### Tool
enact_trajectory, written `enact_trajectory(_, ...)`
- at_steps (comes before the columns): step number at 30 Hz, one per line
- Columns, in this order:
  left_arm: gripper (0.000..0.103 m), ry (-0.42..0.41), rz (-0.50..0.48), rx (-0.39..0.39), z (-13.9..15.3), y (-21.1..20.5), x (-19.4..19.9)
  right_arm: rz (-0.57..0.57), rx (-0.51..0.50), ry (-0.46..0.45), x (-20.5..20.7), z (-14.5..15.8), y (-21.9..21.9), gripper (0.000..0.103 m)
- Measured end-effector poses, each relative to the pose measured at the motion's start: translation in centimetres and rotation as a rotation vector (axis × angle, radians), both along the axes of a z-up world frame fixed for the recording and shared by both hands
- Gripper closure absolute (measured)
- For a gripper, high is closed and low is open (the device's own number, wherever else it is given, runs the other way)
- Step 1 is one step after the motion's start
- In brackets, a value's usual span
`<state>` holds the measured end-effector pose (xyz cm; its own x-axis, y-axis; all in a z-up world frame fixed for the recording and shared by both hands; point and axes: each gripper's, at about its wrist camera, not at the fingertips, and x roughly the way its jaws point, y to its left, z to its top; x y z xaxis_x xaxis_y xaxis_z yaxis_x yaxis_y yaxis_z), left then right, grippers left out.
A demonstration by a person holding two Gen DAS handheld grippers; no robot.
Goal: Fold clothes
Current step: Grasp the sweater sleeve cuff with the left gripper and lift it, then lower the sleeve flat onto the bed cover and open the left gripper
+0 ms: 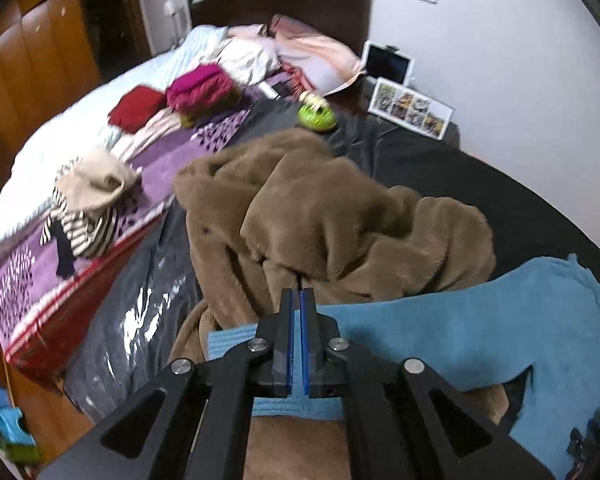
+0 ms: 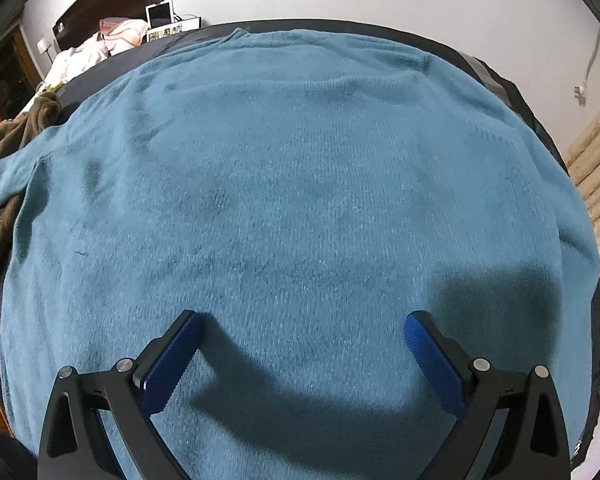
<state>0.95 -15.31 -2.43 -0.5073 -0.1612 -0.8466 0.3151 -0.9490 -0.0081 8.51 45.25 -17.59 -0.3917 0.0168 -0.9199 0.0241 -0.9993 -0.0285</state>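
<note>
**Blue sweater spread on bed, left gripper pinched at sleeve, right gripper wide over the body**

Left wrist view: left gripper (image 1: 301, 294) has its jaws together, blue pads almost touching, apparently pinching fabric where the blue sweater (image 1: 480, 320) sleeve cuff meets the brown fleece garment (image 1: 320, 216). Hard to say which layer is actually caught; the ribbed blue cuff sits right under the jaws. Brown fleece is piled in a heap just beyond, on the dark sheet (image 1: 500, 192). Folded clothes (image 1: 196, 92) are stacked further up the bed, toward the headboard (image 1: 280, 0).

Right wrist view: right gripper (image 2: 304, 320) has its jaws spread wide, nothing between them, hovering low over the sweater's (image 2: 300, 180) flat body. Sweater covers most of the bed's near end, one sleeve running off to the left edge over the brown fleece (image 2: 4, 152).

Handling, judged: fuzzy knit, soft, limp, light to medium, not slippery. It will sag and stretch if lifted by one point. Best holds are the cuff, shoulder seams and hem corners, pinching both layers.
</note>
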Motion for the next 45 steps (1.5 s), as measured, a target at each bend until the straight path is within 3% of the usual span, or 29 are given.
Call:
enact_trajectory(3,0.096,-0.013,-0.008,0.017,-0.6,0.6,0.1,-0.036,-0.033,0.001,0.5,0.4,1.0,0.001)
enact_trajectory(5,0.088,-0.02,-0.042,0.006,-0.5,2.3,0.1,-0.064,-0.06,0.004,0.9,0.7,1.7,0.001)
enact_trajectory(7,0.069,-0.027,-0.095,0.005,-0.5,5.1,0.2,-0.092,-0.069,0.014,1.4,1.2,2.7,0.001)
enact_trajectory(9,0.06,-0.037,-0.159,0.014,-0.7,8.4,0.3,-0.11,-0.065,0.028,1.6,1.7,3.7,0.001)
enact_trajectory(18,0.059,-0.102,-0.448,0.121,-4.9,26.0,0.6,-0.168,-0.1,0.104,2.1,4.9,10.5,0.001)
enact_trajectory(25,0.059,-0.127,-0.44,0.12,-8.3,33.8,-2.9,-0.069,-0.075,0.157,-2.3,6.5,12.0,0.001)
enact_trajectory(31,0.056,-0.154,-0.365,0.077,-10.9,36.0,-8.5,-0.013,-0.047,0.16,-7.9,6.2,12.4,0.001)
enact_trajectory(35,0.053,-0.16,-0.314,0.037,-12.5,36.3,-11.7,-0.041,-0.072,0.143,-12.8,4.6,12.3,0.001)
enact_trajectory(41,0.034,-0.12,-0.288,-0.013,-13.3,35.5,-14.8,-0.022,-0.039,0.084,-17.7,0.8,10.9,0.001)
enact_trajectory(45,0.016,-0.073,-0.296,-0.047,-13.7,34.7,-16.1,-0.019,0.013,0.104,-19.6,-0.7,10.0,0.0)
